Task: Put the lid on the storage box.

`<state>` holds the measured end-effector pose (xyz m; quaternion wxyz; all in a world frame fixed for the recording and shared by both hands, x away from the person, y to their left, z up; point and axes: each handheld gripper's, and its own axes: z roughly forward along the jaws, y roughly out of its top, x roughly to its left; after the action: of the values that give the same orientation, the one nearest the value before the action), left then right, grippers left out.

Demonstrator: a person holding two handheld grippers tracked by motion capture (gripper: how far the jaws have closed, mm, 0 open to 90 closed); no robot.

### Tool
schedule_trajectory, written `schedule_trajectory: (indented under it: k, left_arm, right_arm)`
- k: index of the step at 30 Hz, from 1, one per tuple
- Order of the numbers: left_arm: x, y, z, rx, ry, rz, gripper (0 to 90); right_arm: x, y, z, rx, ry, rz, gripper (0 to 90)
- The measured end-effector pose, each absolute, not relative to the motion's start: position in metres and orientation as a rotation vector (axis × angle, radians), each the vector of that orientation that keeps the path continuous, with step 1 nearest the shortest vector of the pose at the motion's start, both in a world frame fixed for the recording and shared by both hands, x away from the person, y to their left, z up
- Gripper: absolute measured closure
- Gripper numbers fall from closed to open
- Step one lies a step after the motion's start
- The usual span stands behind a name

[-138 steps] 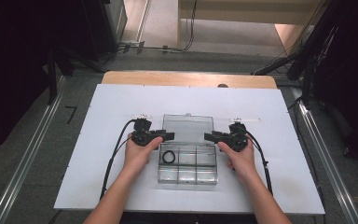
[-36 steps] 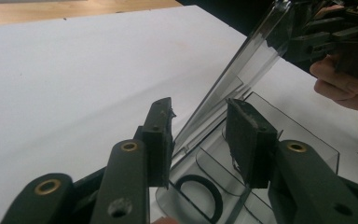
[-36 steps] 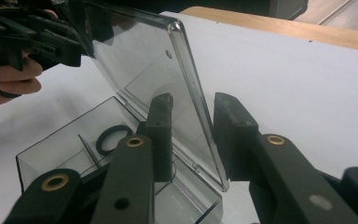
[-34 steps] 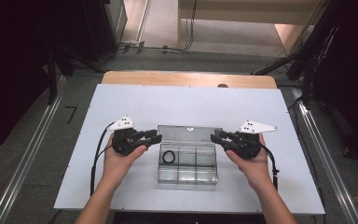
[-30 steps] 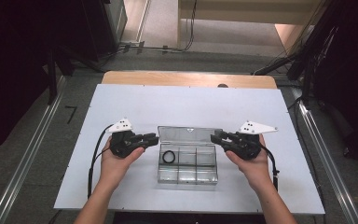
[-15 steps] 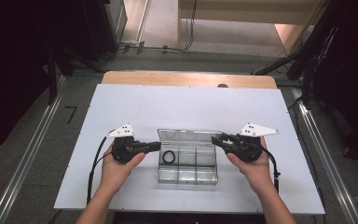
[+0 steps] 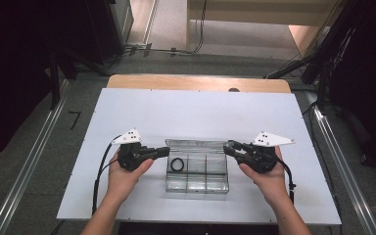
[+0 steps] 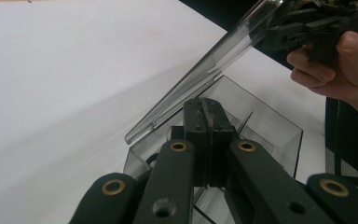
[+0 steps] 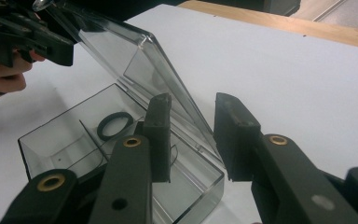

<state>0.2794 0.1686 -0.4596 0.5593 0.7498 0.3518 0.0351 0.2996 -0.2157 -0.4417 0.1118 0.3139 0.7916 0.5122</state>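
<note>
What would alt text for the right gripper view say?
Two black jaws of the right gripper stand apart over a clear plastic box with its lid raised. A black ring lies inside.

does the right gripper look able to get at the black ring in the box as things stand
Probably yes. The clear box has its lid raised and tilted back, so the black ring lies uncovered in its compartment. The right gripper is open beside the box; it would need to clear the wall and a divider.
</note>
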Motion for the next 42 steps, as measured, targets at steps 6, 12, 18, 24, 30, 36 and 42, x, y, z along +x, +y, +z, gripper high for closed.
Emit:
schedule_trajectory:
  k: [6, 12, 18, 24, 30, 36, 42]
  left_arm:
    - [0.279, 0.168, -0.459, 1.767, 0.825, 0.084, 90.0]
    - [0.279, 0.168, -0.459, 1.771, 0.822, 0.082, 90.0]
    - [0.279, 0.168, -0.459, 1.770, 0.823, 0.082, 90.0]
    - [0.279, 0.168, -0.459, 1.772, 0.820, 0.080, 90.0]
    - [0.279, 0.168, -0.459, 1.772, 0.819, 0.079, 90.0]
    - [0.279, 0.169, -0.459, 1.776, 0.815, 0.077, 90.0]
    - [0.279, 0.168, -0.460, 1.774, 0.810, 0.075, 90.0]
  right_arm:
    - [0.297, -0.217, -0.442, 0.924, 2.330, 1.498, 63.9]
    - [0.295, -0.219, -0.444, 0.933, 2.332, 1.480, 62.6]
    - [0.292, -0.224, -0.445, 0.947, 2.334, 1.485, 52.0]
    - [0.289, -0.229, -0.449, 0.986, 2.337, 1.466, 52.3]
    - [0.283, -0.232, -0.455, 1.018, 2.352, 1.451, 66.0]
    - [0.284, -0.228, -0.462, 1.059, 2.365, 1.420, 81.1]
    - [0.282, -0.224, -0.461, 1.020, 2.382, 1.448, 87.7]
